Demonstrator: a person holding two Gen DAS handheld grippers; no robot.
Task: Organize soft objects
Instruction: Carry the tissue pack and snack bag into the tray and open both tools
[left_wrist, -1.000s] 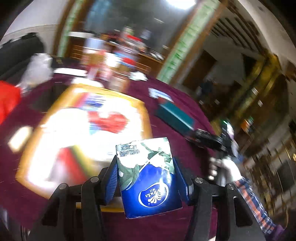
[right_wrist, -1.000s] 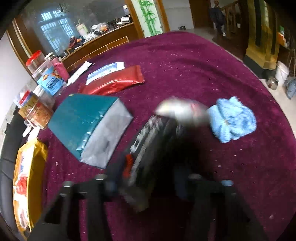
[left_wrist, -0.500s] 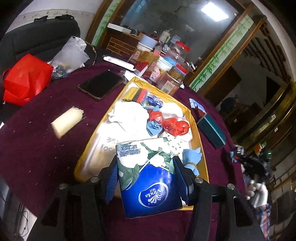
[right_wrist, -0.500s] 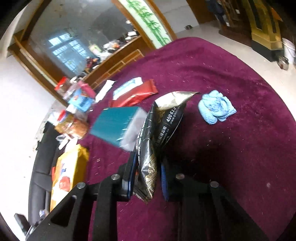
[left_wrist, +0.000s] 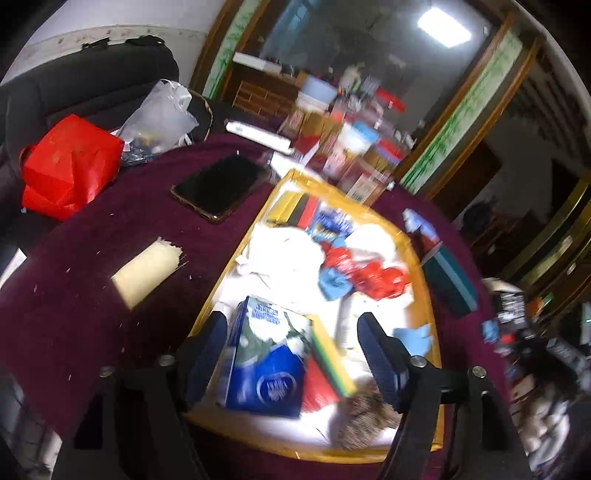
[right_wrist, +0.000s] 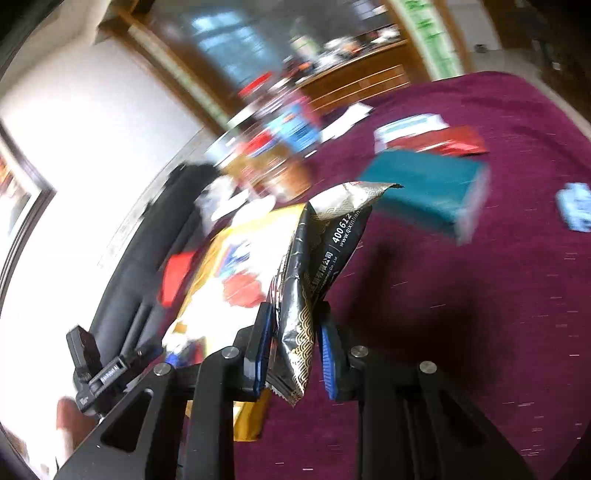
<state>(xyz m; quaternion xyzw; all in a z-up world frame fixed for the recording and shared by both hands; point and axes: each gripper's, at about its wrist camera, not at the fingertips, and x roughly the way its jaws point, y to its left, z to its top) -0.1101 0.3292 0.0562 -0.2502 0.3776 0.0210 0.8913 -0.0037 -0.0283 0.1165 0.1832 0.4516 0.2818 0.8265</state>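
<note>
the left wrist view looks down on the yellow tray (left_wrist: 428, 295) on the maroon tablecloth (left_wrist: 92, 295), crowded with soft things: white cloths (left_wrist: 284, 258), red crumpled pieces (left_wrist: 380, 277), a light blue cloth (left_wrist: 334, 282). the blue tissue pack (left_wrist: 266, 362) lies in the tray's near end, between the fingers of the left gripper (left_wrist: 291, 354). the jaws have just been opening and now stand wide, with a clear gap on the right side; on the left the pack sits close to the pad, and contact there cannot be told through the blur. only this view shows the black phone (left_wrist: 221, 186), the red bag (left_wrist: 70, 166) and the pale roll (left_wrist: 147, 271) left of the tray.

the right wrist view shows what the left barely catches: the right gripper (right_wrist: 293, 354) clamps a black and gold foil pouch (right_wrist: 317, 266), its crumpled top standing up above the pads. its jaws have been closing within the last second and are narrow on the pouch. behind it lie the teal box (right_wrist: 424, 192), a red packet (right_wrist: 450, 144) and, at the right edge, a blue cloth (right_wrist: 576, 206). the tray (right_wrist: 221, 251) appears at left, blurred.

half a second ago the tissue pack was held upright in the left jaws above the tray; now it lies in the tray. in the right view the tray now sits much nearer the pouch than before.
</note>
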